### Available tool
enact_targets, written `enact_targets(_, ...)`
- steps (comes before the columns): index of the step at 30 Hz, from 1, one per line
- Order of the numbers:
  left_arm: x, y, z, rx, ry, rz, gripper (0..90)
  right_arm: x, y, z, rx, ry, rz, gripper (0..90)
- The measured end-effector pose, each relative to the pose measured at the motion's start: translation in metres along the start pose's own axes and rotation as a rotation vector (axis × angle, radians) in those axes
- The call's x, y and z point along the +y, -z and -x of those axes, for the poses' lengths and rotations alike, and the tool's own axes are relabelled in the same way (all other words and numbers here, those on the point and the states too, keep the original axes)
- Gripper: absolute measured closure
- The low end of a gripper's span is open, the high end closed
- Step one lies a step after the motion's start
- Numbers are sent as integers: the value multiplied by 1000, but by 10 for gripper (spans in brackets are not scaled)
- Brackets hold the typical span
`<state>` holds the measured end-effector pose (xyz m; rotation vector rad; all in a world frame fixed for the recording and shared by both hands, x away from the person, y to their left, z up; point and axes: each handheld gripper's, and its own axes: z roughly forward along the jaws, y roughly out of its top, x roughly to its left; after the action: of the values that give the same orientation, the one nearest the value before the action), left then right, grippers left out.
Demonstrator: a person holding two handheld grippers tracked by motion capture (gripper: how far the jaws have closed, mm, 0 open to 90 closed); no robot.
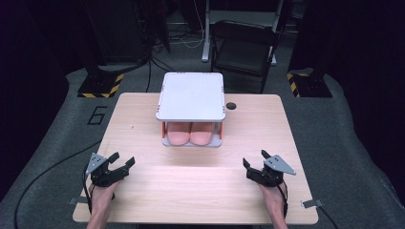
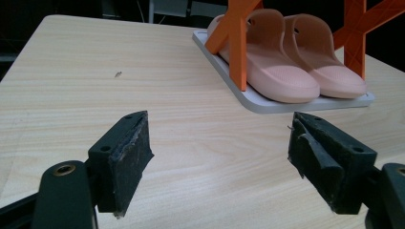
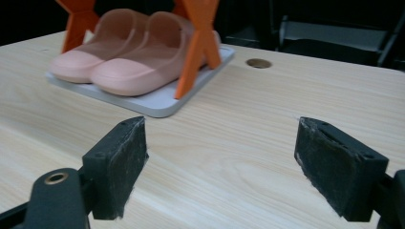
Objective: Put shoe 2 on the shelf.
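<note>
On the far middle of the wooden surface (image 1: 143, 119) stands a small two-tier rack (image 1: 191, 95), white shelves on orange cross legs (image 2: 237, 43); a pair of pink slippers (image 1: 190, 133) sits side by side on its lower shelf, toes toward the person; nearer than the rack and to its left, the left gripper (image 1: 119, 164) rests with jaws wide apart, holding nothing; nearer and to the rack's right, the right gripper (image 1: 254, 161) is likewise spread and empty; a round hole (image 1: 231, 105) lies just right of the rack.
</note>
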<state>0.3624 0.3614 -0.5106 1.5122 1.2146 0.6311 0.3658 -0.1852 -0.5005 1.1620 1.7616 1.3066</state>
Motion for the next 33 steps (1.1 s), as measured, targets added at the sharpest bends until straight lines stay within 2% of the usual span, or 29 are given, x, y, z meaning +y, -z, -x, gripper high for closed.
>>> enact_targets(3, -1, 0, -2, -4, 7, -10, 222, -5, 5, 8, -30, -31, 12, 180)
enact_targets(5, -1, 0, -2, 4, 12, 4, 222, -8, 7, 12, -42, -44, 9, 179)
enact_targets(9, 0, 0, -2, -2, 9, -2, 222, -12, 8, 18, -42, -81, -4, 180)
enact_targets(25, 0, -3, 0, -2, 4, -5, 223, -15, 8, 18, -37, -60, -24, 189)
enact_targets(33, 0, -3, 1, -3, 5, -1, 224, -16, 9, 22, -60, -78, -24, 188)
